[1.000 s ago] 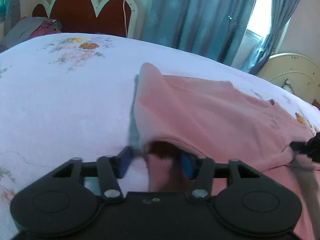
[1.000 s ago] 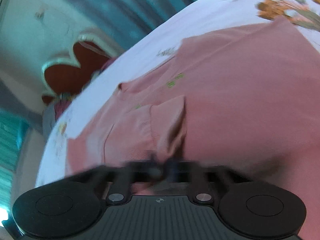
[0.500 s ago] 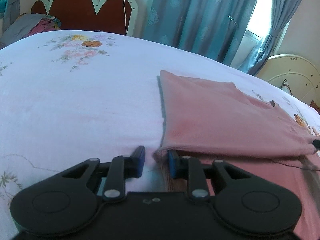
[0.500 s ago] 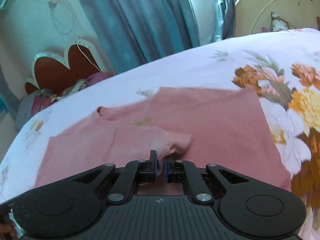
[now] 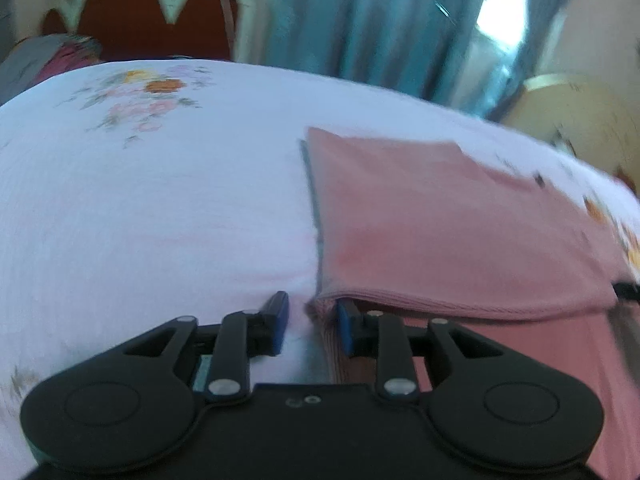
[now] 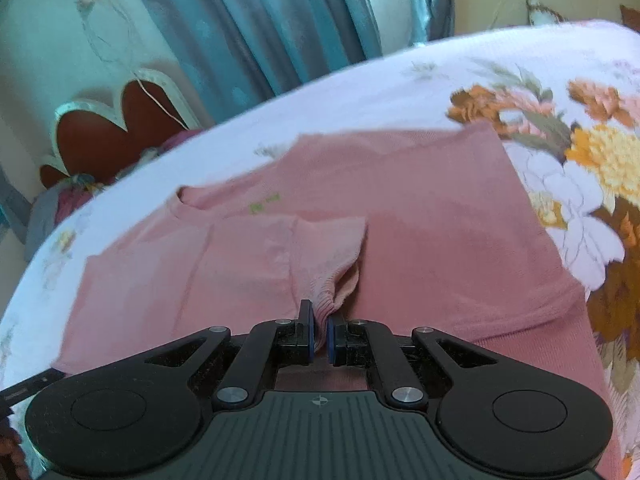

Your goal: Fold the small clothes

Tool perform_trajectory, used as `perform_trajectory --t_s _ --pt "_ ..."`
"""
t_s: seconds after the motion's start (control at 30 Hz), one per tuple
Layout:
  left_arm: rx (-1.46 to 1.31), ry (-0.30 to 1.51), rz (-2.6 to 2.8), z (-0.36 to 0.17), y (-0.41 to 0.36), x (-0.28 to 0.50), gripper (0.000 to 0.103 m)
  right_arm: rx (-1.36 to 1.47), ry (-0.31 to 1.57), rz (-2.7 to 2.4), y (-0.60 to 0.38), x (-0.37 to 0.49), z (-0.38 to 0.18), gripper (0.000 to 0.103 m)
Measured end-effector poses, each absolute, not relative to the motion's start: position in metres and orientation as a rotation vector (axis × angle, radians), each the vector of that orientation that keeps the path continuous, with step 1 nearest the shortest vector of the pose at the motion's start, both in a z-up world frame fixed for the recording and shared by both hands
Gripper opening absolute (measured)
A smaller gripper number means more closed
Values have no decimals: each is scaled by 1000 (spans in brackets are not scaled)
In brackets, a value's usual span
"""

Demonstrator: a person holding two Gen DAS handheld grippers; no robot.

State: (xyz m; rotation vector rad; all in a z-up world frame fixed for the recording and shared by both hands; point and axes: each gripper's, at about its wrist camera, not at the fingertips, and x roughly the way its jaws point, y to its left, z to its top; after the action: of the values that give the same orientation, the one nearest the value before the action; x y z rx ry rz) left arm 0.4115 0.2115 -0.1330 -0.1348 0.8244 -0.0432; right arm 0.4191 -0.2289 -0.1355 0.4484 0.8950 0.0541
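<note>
Pink shirt now flat; right jaws pinching hem (left jaws opening).

Pink shirt cut off at the frame's right edge; headboard at upper left blurred.

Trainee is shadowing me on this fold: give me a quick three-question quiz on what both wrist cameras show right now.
1. True or false: the right gripper pinches a bunched piece of the pink shirt.
2. What does the shirt lie on? A) wooden table B) floral bedsheet C) carpet
3. In the left wrist view, on which side of the left gripper does the folded shirt edge lie?

Key: 1 true. 2 B. 3 Its right side; the jaws are opening, and the corner sits loose between them.
</note>
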Motion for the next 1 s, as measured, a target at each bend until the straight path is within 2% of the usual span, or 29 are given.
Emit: perform_trajectory --t_s 0.03,0.07,0.1,0.13,0.17,0.23,0.3,0.37,0.4,0.47,0.5,0.6,0.7,0.83,1.0 --pt "-133 837 -52 -130 214 412 34 451 889 39 -231 418 -135 6" --pt "-154 835 -42 -127 217 410 37 446 876 7 -232 416 -132 13" --pt "-173 821 -32 -123 220 405 42 417 848 -51 -233 410 -124 46" --pt "-183 786 -16 -116 223 397 42 387 789 -98 -235 401 -114 61" --pt "-186 735 -8 -108 223 388 42 382 739 -93 -237 395 -106 67" --pt "-206 664 -34 -96 217 381 42 383 719 -42 -237 392 -96 64" --pt "-209 648 -98 -96 200 387 42 368 744 29 -229 400 -97 31" --pt "-194 682 -130 -107 180 402 42 362 782 72 -217 410 -106 27" --pt "-200 706 -143 -115 173 409 43 342 808 94 -208 415 -114 22" --pt "-191 794 -140 -137 168 420 44 276 889 83 -199 422 -133 22" --pt "-168 769 -153 -141 168 416 45 259 893 83 -200 420 -139 21" --pt "-153 804 -183 -136 173 418 48 245 901 85 -205 416 -131 22" --pt "-161 792 -195 -129 174 435 67 209 846 47 -203 426 -118 22" --pt "-124 750 -218 -121 158 485 68 235 841 75 -189 469 -117 22" --pt "-93 739 -211 -129 145 545 67 97 874 185 -131 522 -125 22"
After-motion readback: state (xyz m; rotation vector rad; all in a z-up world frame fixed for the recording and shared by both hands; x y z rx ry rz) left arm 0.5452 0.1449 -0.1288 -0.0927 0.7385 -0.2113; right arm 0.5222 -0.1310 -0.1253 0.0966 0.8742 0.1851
